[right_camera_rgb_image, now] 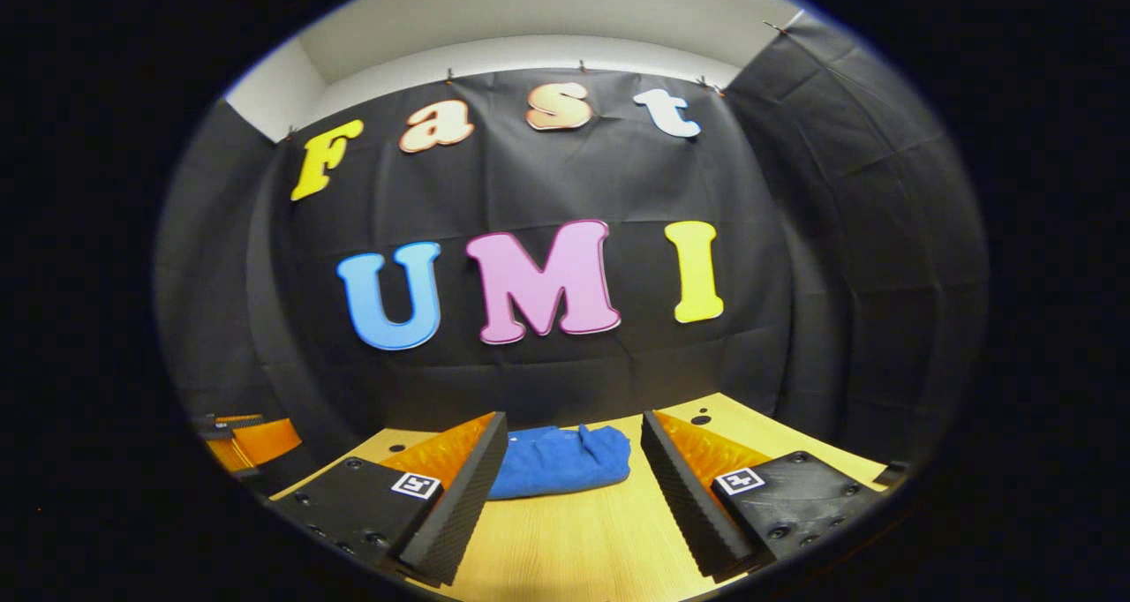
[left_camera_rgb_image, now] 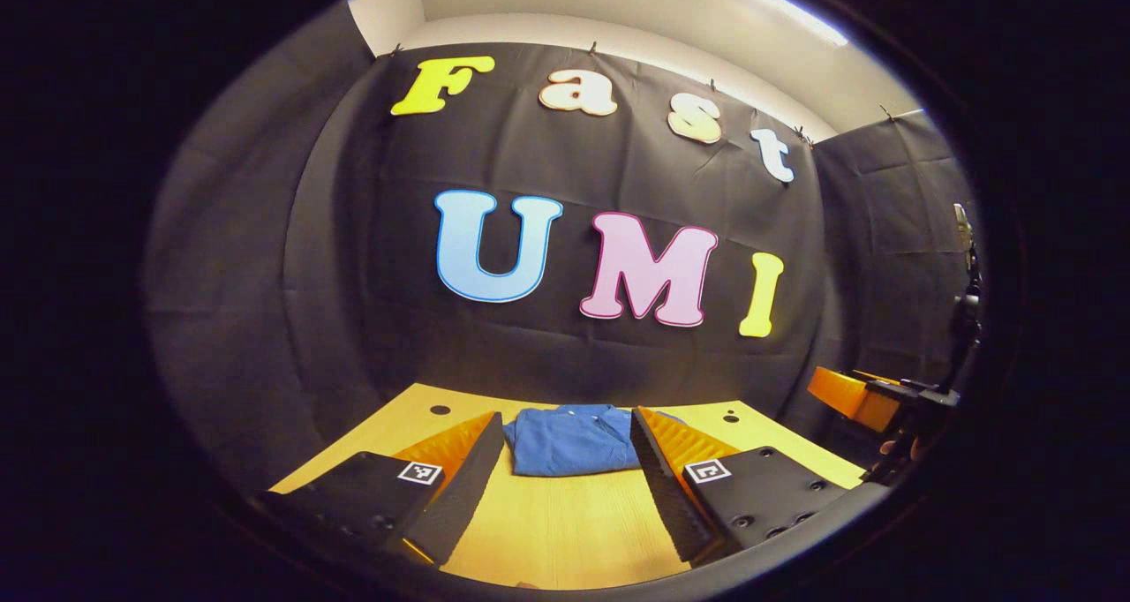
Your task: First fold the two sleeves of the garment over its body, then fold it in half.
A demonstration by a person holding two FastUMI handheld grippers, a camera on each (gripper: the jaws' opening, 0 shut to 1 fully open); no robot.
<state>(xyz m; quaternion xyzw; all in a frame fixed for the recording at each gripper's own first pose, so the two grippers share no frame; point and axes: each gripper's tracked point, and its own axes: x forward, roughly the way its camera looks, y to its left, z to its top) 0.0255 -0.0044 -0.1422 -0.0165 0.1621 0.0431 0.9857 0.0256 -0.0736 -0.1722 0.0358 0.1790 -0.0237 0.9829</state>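
A blue garment lies folded into a compact rectangle on the wooden table, toward its far side. My left gripper hangs above the table in front of it, open, its fingers framing the garment with nothing between them. In the right gripper view the same blue garment lies a little left of centre, and my right gripper is open and apart from the cloth. At the right edge of the left gripper view I see the right gripper with a hand under it.
Small dark holes mark the tabletop near its far edge. The black cloth wall stands right behind the table. The left gripper appears at the lower left of the right gripper view.
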